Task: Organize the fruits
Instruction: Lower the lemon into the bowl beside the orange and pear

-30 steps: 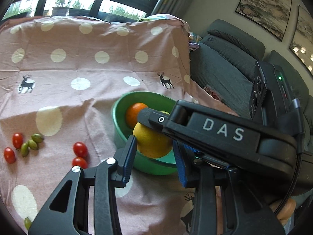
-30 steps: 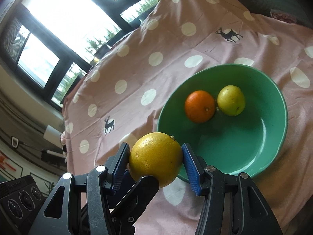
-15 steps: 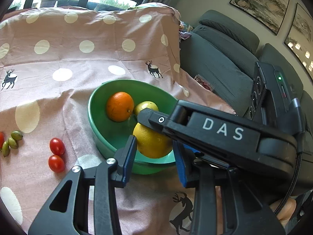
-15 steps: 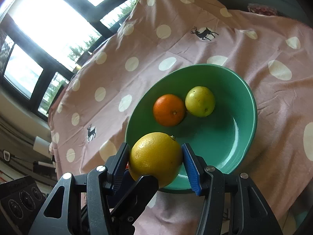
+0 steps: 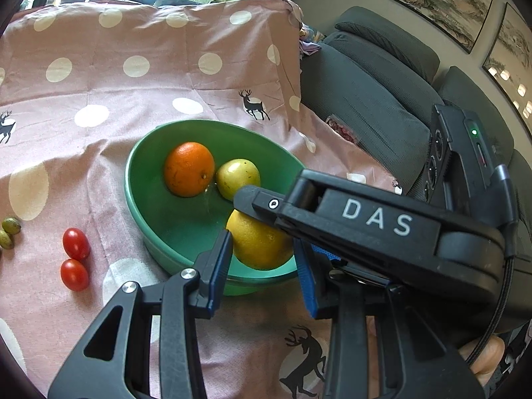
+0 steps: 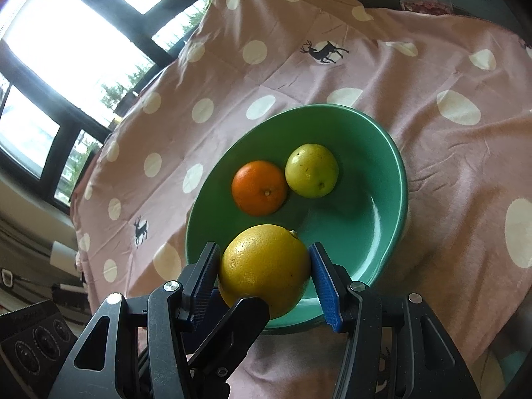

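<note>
A pink cloth (image 6: 415, 66) dotted with cream spots and small deer covers the table, with a grey sofa (image 5: 375, 93) beside it and dark-framed windows (image 6: 60, 50) behind; nearest the lens in the right wrist view, the right gripper (image 6: 266, 271) clamps a large yellow citrus fruit (image 6: 264, 267) between its blue pads, holding it over the near rim of a green bowl (image 6: 389, 199); the left gripper (image 5: 262, 271) stands with its fingers spread on either side of that same fruit, and whether its pads touch the peel is hard to judge from the left wrist view, where the right tool crosses in front; inside the bowl an orange (image 6: 260, 188) and a smaller yellow-green fruit (image 6: 312, 170) lie touching each other; on the cloth to the left of the bowl sit two red cherry tomatoes (image 5: 75, 259), just beside one another, and farther left, at the frame's edge, two small green fruits (image 5: 8, 232).
</note>
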{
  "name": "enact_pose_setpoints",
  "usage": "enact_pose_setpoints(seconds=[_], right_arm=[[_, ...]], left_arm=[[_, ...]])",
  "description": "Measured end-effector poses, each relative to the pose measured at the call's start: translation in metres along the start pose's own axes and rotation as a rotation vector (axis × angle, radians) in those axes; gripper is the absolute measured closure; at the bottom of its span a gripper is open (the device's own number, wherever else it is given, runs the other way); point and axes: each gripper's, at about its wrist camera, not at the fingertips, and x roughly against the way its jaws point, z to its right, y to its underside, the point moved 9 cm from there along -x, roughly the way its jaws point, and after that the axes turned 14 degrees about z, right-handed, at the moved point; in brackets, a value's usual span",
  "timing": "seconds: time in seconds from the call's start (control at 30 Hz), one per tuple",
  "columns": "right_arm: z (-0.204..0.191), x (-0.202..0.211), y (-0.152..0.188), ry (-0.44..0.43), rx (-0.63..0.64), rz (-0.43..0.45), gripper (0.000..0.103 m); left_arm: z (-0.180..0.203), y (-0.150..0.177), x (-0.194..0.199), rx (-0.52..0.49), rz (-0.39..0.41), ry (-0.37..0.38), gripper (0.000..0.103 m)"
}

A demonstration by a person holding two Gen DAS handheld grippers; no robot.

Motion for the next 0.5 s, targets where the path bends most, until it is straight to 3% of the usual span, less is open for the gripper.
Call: enact_pose_setpoints(seconds=[0.5], right_arm=[[0.0071, -0.0014, -0.0010, 0.033, -0.005, -0.002, 0.046]], left_arm=[[-0.0024, 0.0025, -0.0074, 0.020, -0.010, 0.023, 0.066]])
